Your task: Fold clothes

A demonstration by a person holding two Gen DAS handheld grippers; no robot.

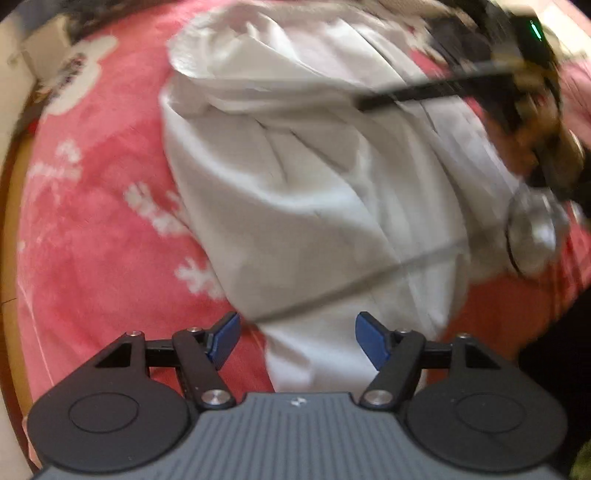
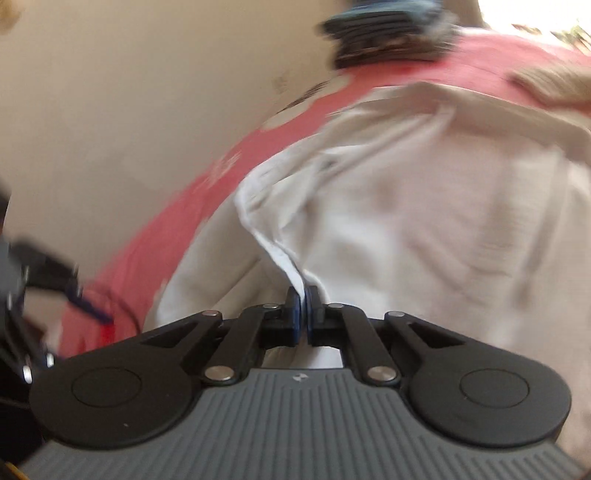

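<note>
A white garment (image 1: 295, 177) lies crumpled on a pink blanket (image 1: 96, 236) with white snowflake prints. My left gripper (image 1: 297, 341) is open, its blue pads wide apart just above the garment's near end, holding nothing. In the left wrist view the right gripper (image 1: 532, 122) shows blurred at the upper right over the garment's far side. In the right wrist view my right gripper (image 2: 303, 312) is shut on a pinched fold of the white garment (image 2: 424, 221), which stretches away from the pads across the pink blanket (image 2: 177, 229).
A beige wall (image 2: 129, 110) runs along the blanket's left side in the right wrist view. A dark object (image 2: 384, 33) lies at the far end of the blanket. A wooden edge (image 1: 11, 206) borders the blanket on the left.
</note>
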